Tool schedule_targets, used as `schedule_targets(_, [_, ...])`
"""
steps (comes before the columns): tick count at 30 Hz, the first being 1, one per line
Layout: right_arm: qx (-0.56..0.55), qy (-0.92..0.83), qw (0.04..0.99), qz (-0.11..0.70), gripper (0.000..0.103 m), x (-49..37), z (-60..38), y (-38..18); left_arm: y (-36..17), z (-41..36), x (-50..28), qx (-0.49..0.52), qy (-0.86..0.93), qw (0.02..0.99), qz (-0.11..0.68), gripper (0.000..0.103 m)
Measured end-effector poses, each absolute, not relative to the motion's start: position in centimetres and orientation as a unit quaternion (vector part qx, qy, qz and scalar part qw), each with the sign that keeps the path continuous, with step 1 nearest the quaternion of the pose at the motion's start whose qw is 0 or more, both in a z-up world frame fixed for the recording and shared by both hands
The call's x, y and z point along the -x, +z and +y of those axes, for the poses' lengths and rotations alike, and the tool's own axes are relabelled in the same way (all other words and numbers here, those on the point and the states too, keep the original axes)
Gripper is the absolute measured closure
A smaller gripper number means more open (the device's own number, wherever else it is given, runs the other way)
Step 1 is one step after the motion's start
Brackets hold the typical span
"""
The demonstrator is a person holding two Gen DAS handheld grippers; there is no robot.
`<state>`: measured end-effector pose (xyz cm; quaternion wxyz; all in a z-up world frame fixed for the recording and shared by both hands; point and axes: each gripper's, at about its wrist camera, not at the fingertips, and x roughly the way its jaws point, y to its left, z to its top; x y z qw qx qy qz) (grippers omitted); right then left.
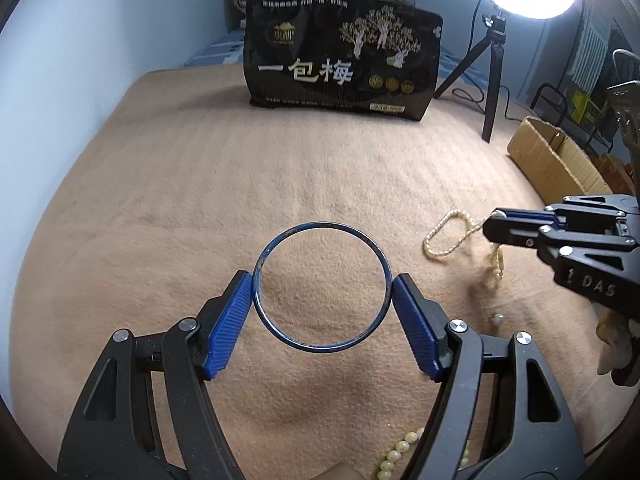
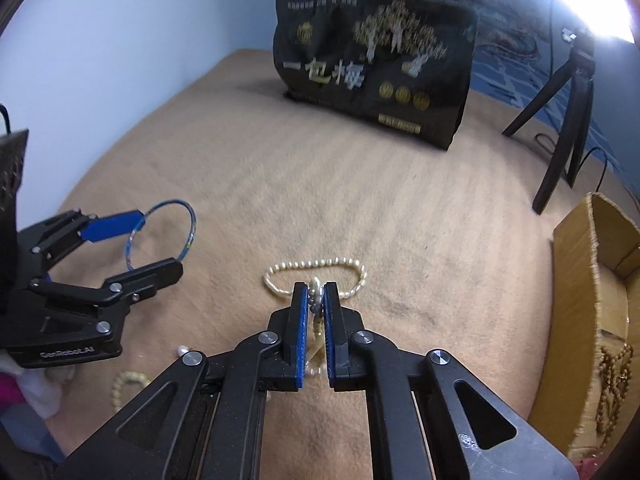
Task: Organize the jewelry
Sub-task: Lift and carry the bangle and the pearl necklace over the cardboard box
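My left gripper [image 1: 321,282] is shut on a thin blue bangle [image 1: 320,229], its blue pads pressing the ring's two sides above the tan blanket. From the right wrist view that bangle [image 2: 188,216] shows at the left, held in the left gripper [image 2: 158,240]. My right gripper [image 2: 315,292] is shut on a pearl bracelet [image 2: 316,263], and part of the bracelet's loop trails on the blanket beyond the tips. In the left wrist view the right gripper [image 1: 494,224] comes in from the right, the pearl bracelet [image 1: 444,236] hanging from its tips.
A cardboard box [image 2: 580,280] with brown beads inside stands at the right. A black snack bag [image 1: 340,56] stands at the back, a tripod [image 1: 492,80] with a ring light beside it. A yellow bead bracelet [image 1: 396,454] and a loose pearl [image 1: 497,317] lie on the blanket [image 1: 280,168].
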<state>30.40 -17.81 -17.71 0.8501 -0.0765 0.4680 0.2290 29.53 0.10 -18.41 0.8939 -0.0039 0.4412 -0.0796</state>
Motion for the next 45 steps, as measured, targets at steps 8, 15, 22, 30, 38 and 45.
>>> schedule_targets(8, [0.054, 0.228, 0.869, 0.435, 0.098, -29.2, -19.5, -13.7, -16.2, -0.2, -28.4, 0.007, -0.090, 0.901, 0.423, 0.030])
schedule_targets(15, [0.038, 0.220, 0.886, 0.407, 0.098, -28.3, -21.9, -10.7, -14.1, -1.4, -27.5, 0.005, -0.107, 0.906, 0.409, 0.030])
schedule_targets(22, [0.030, 0.211, 0.899, 0.382, 0.098, -27.1, -24.2, -7.8, -12.1, -3.5, -26.7, -0.004, -0.129, 0.910, 0.393, 0.030])
schedule_targets(30, [0.027, 0.206, 0.914, 0.349, 0.098, -25.6, -26.8, -3.9, -10.0, -6.0, -26.0, -0.010, -0.155, 0.912, 0.380, 0.030])
schedule_targets(38, [0.027, 0.186, 0.930, 0.316, 0.100, -24.5, -30.1, 0.1, -8.4, -9.2, -25.7, -0.017, -0.187, 0.911, 0.367, 0.030])
schedule_targets(45, [0.035, 0.160, 0.938, 0.307, 0.100, -24.8, -32.6, 1.4, -7.6, -12.4, -26.2, -0.019, -0.213, 0.907, 0.362, 0.030])
